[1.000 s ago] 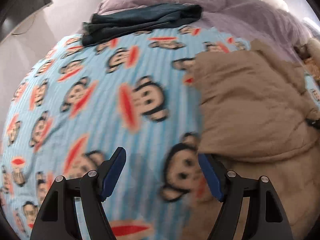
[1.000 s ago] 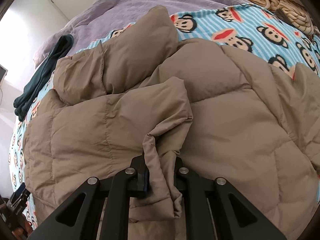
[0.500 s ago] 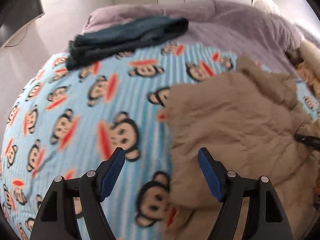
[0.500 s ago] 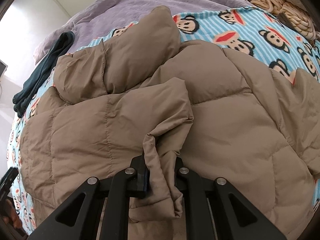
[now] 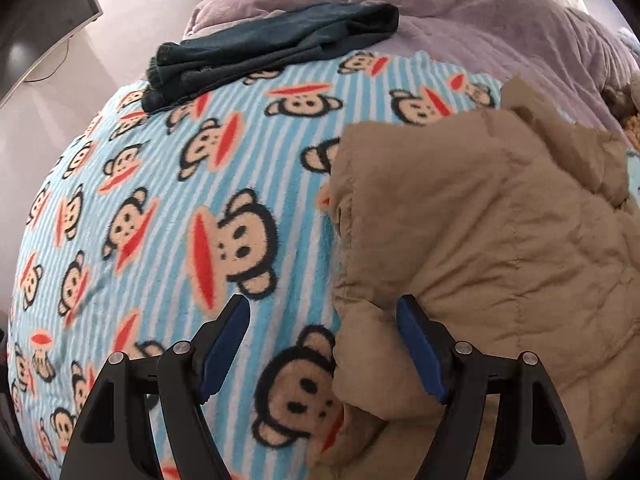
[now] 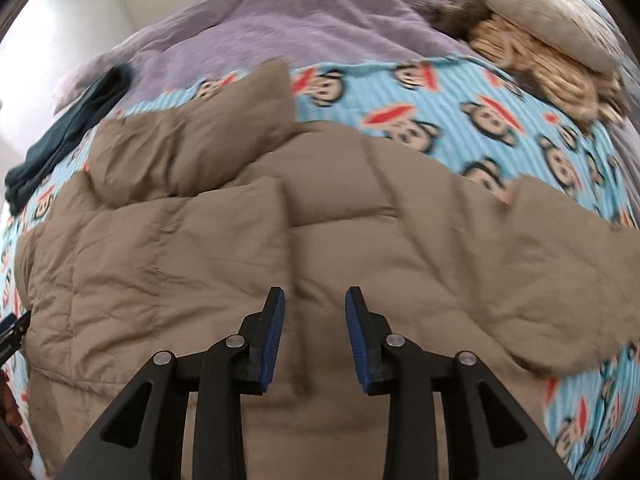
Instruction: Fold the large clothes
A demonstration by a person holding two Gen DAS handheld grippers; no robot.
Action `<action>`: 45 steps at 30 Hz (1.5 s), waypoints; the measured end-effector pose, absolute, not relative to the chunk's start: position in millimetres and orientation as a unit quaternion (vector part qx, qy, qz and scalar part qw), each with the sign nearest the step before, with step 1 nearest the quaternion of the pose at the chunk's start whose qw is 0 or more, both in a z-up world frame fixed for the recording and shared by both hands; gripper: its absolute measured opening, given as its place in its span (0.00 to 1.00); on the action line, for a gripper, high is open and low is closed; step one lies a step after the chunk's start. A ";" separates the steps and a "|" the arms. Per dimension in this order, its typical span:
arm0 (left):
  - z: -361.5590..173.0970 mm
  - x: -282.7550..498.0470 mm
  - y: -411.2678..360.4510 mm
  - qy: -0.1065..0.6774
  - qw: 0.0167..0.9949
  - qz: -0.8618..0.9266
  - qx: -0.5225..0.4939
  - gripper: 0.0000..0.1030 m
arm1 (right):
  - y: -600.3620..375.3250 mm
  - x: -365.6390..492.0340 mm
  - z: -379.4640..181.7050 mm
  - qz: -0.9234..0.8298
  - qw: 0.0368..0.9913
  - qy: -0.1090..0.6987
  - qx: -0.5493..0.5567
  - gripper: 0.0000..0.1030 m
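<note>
One tan puffer jacket is spread on the monkey-print fleece blanket on the bed. Two grippers are seen. Left gripper: jaws wide apart, the jacket's left edge lies between them, nothing clamped. Right gripper: jaws apart, over the jacket's middle, nothing held. One dark teal folded garment sits at the blanket's far edge, on the purple duvet. Bare blanket is seen left of the jacket. One knitted beige item far right, blurred. Jacket's near hem is cut off.
</note>
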State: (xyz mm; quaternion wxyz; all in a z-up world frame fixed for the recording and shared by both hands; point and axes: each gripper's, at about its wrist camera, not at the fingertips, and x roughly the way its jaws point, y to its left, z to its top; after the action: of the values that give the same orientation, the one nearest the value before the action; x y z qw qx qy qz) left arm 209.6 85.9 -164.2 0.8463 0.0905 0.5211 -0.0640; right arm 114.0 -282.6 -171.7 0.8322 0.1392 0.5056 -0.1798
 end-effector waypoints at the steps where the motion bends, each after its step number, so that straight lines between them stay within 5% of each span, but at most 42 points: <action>1: -156.8 205.6 85.5 0.521 0.846 -0.066 0.089 0.75 | -288.1 107.8 -168.9 -0.182 0.828 0.508 0.150 0.36; 6: -126.1 172.7 67.7 0.522 0.842 -0.091 0.100 0.75 | -300.3 70.8 -157.7 -0.169 0.813 0.516 0.209 0.58; 17: -104.2 94.2 -11.4 0.552 0.809 -0.166 0.112 0.75 | -304.0 -25.9 -154.1 -0.151 0.776 0.527 0.313 0.78; 20: -102.7 74.0 -34.8 0.558 0.801 -0.186 0.114 0.77 | -308.9 -43.9 -154.1 -0.150 0.771 0.523 0.330 0.78; 21: -102.0 68.0 -42.2 0.560 0.799 -0.189 0.114 0.91 | -311.0 -49.2 -154.4 -0.150 0.770 0.522 0.334 0.78; 23: -99.3 59.3 -51.6 0.559 0.800 -0.190 0.110 1.00 | -316.3 -57.1 -154.3 -0.150 0.768 0.521 0.341 0.78; 32: -101.5 34.4 -102.0 0.569 0.787 -0.193 0.138 1.00 | -358.1 -87.2 -153.0 -0.161 0.762 0.510 0.365 0.80; 36: -105.1 28.6 -123.6 0.571 0.783 -0.188 0.157 1.00 | -385.3 -100.3 -156.1 -0.168 0.757 0.497 0.389 1.00; 45: -109.7 27.4 -159.2 0.576 0.777 -0.184 0.174 1.00 | -448.9 -112.8 -162.4 -0.207 0.752 0.463 0.422 1.00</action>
State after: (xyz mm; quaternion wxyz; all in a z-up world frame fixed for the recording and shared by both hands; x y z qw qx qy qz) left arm 27.4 -159.2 -109.7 0.7772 0.1739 0.5760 -0.1844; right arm -112.8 -448.9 -162.4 0.7518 0.4219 0.4625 -0.2071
